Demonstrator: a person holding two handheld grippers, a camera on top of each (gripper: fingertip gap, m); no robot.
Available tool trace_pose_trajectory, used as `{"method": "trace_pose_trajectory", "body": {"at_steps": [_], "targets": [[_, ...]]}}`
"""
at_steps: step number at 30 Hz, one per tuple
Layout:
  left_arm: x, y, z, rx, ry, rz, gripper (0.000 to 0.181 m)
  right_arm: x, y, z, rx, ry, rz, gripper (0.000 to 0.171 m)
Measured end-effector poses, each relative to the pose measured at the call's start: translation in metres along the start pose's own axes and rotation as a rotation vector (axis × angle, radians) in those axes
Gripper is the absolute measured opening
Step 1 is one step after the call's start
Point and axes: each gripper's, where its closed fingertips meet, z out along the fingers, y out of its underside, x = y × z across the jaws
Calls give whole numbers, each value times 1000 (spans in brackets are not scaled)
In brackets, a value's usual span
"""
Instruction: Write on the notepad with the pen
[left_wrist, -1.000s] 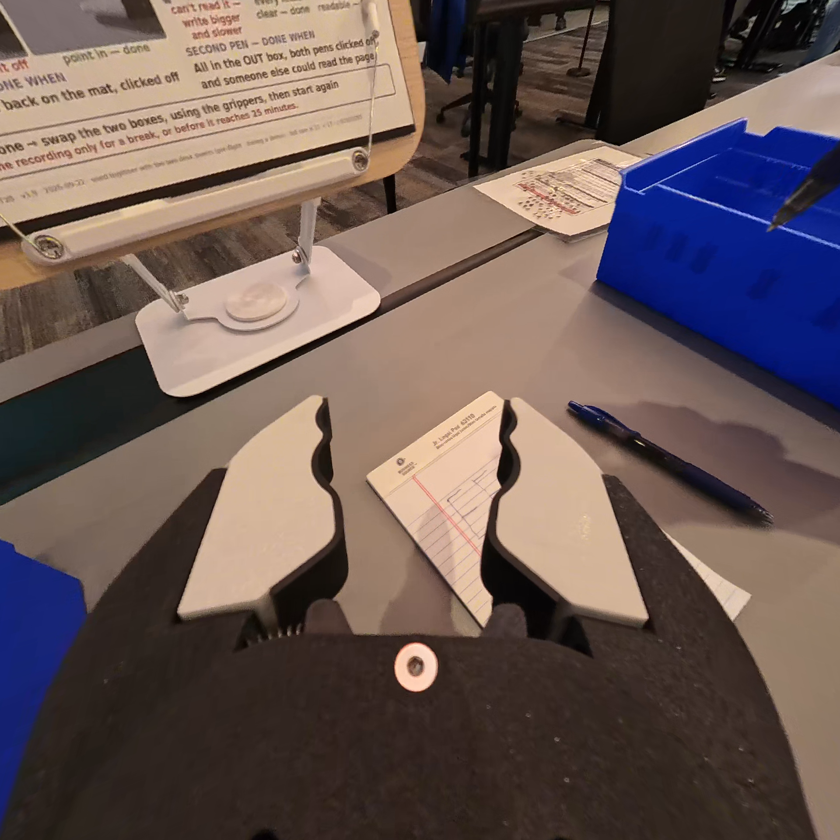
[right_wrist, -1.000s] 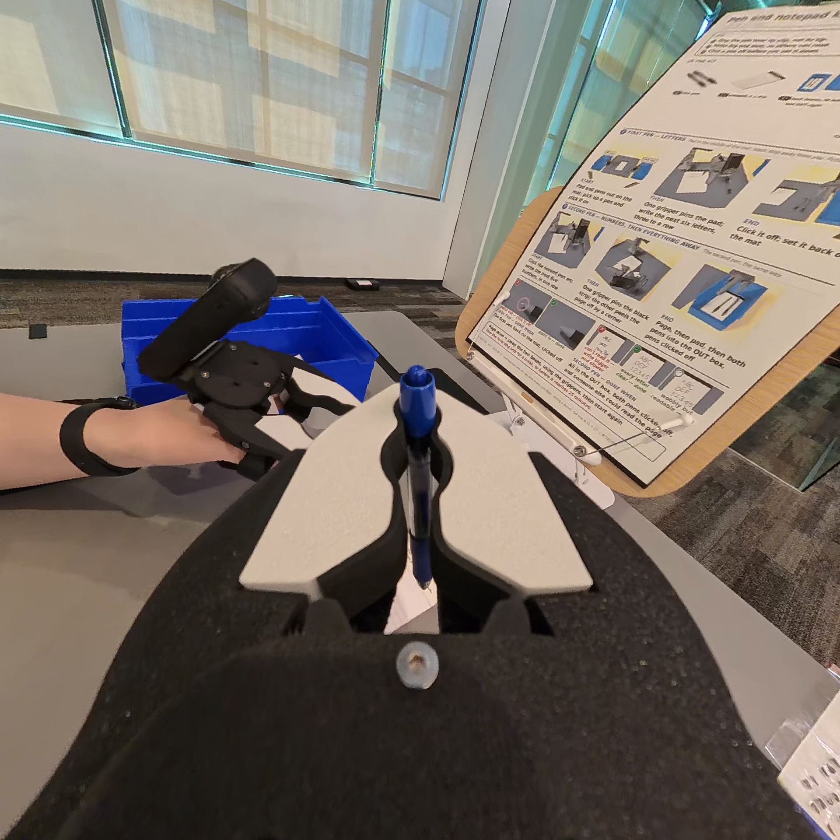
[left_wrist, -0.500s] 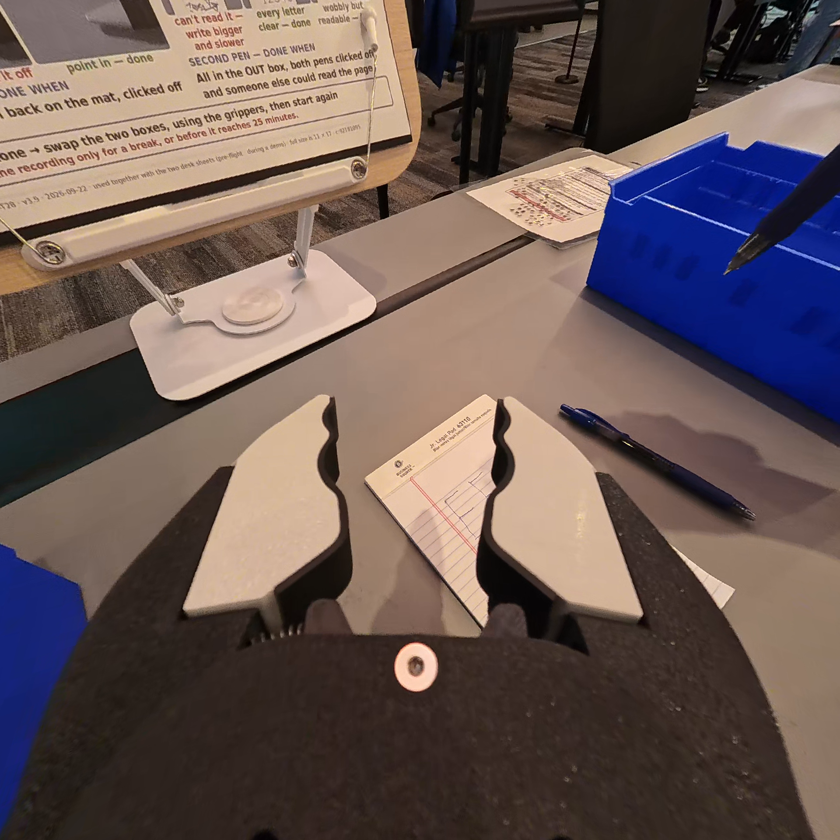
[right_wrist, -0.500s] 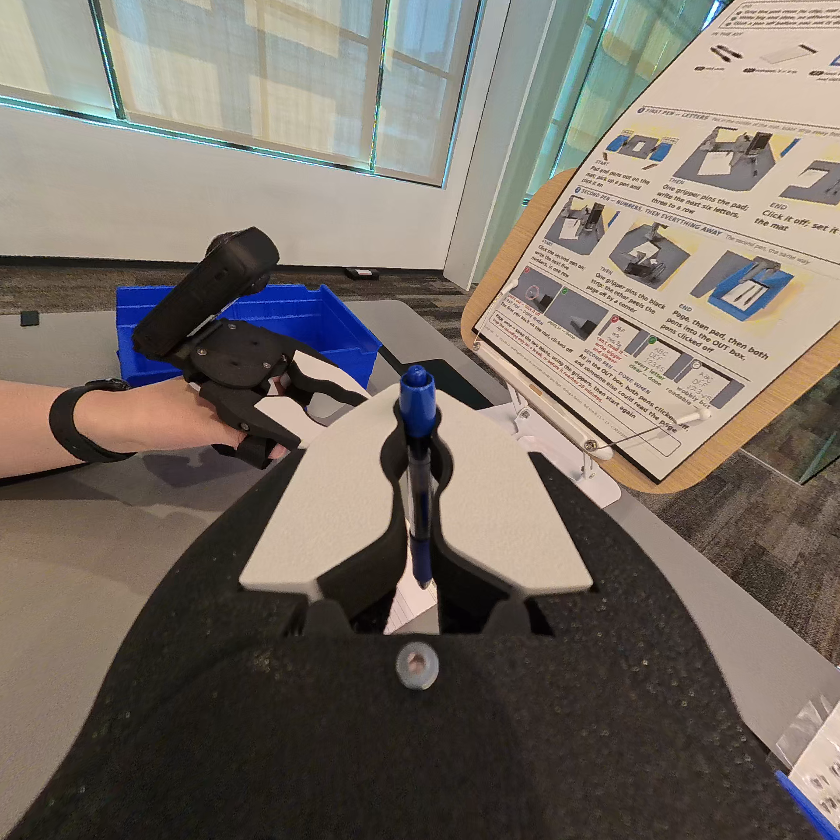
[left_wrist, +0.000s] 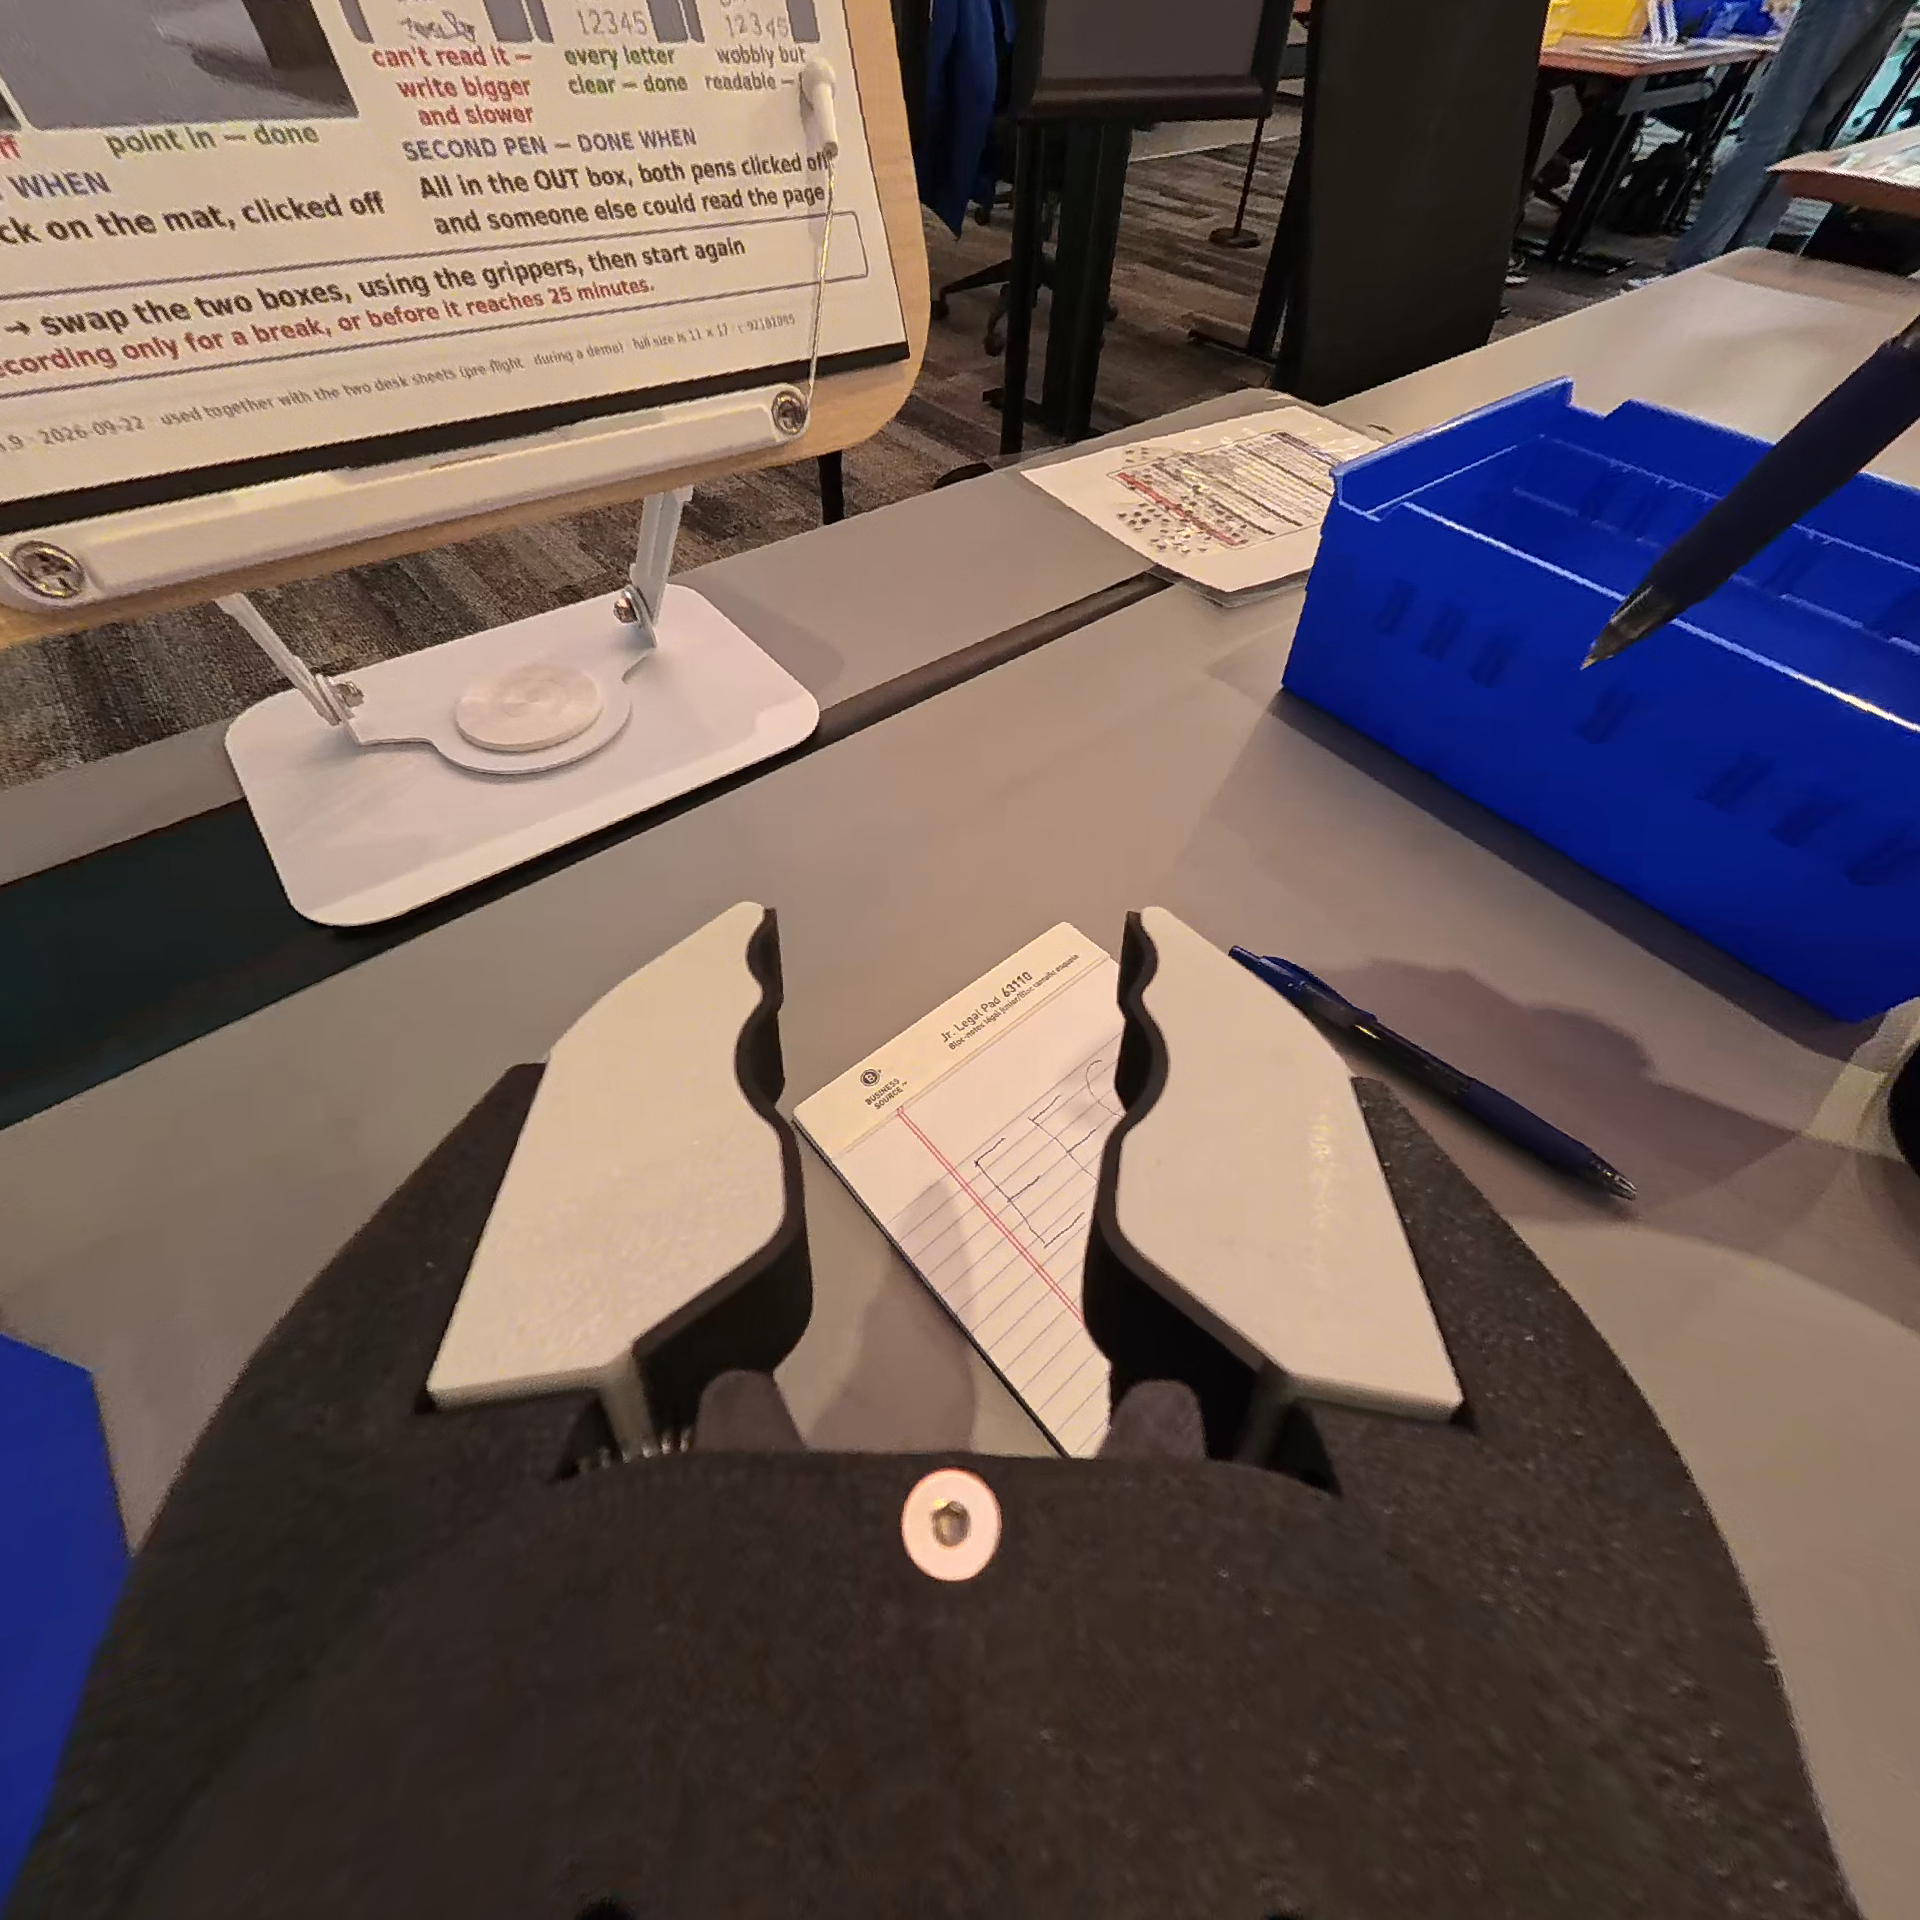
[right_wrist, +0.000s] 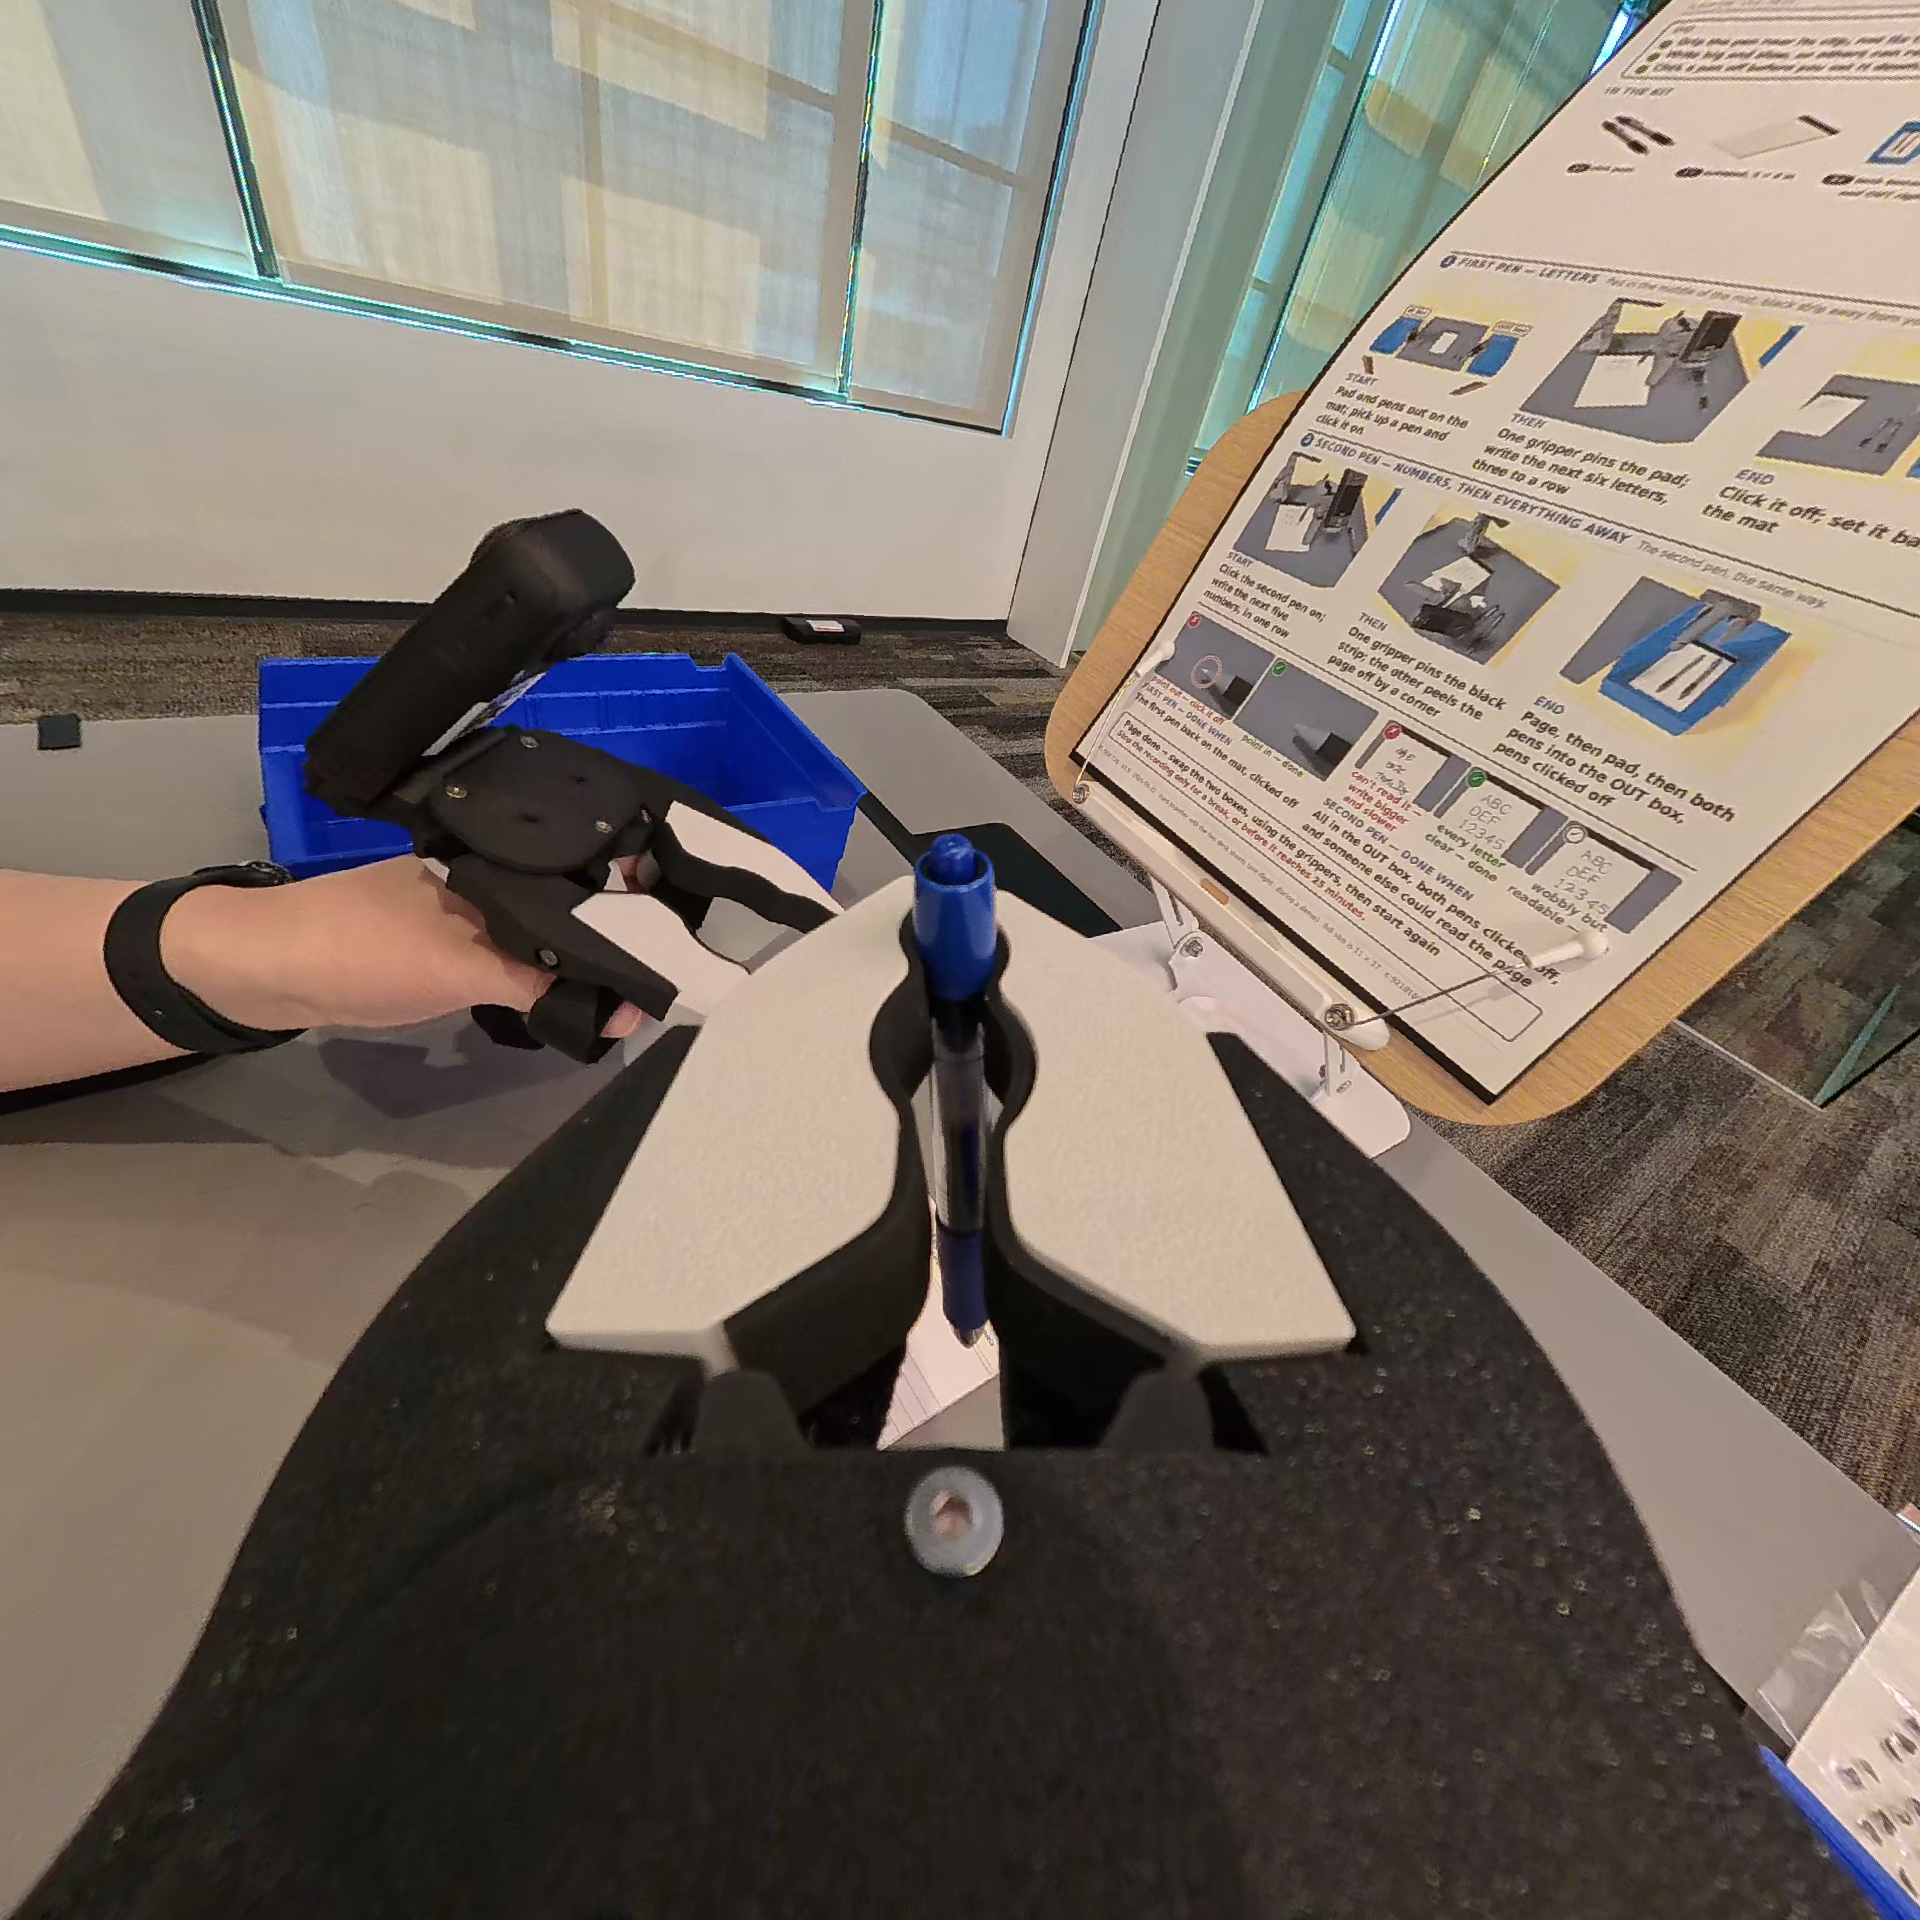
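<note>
Left gripper (left_wrist: 948, 971): fingers spread, empty, poised over the notepad.
Right gripper (right_wrist: 954, 971): pinching the pen (right_wrist: 958, 1049), cap end up, tip pointing down, in the air.
Notepad (left_wrist: 982, 1164): flat on the grey surface (left_wrist: 1039, 790), some marks on the lined page.
Second pen (left_wrist: 1429, 1070): lying just right of the notepad.
Blue bin (left_wrist: 1621, 707): farther right.
Instruction board (left_wrist: 416, 239): on a stand behind.
</note>
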Motion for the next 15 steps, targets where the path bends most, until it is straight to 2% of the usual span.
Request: {"method": "trace_pose_trajectory", "body": {"at_steps": [15], "targets": [[2, 4, 1, -21, 24, -17, 59, -2, 3, 3, -11, -2, 1, 4]]}}
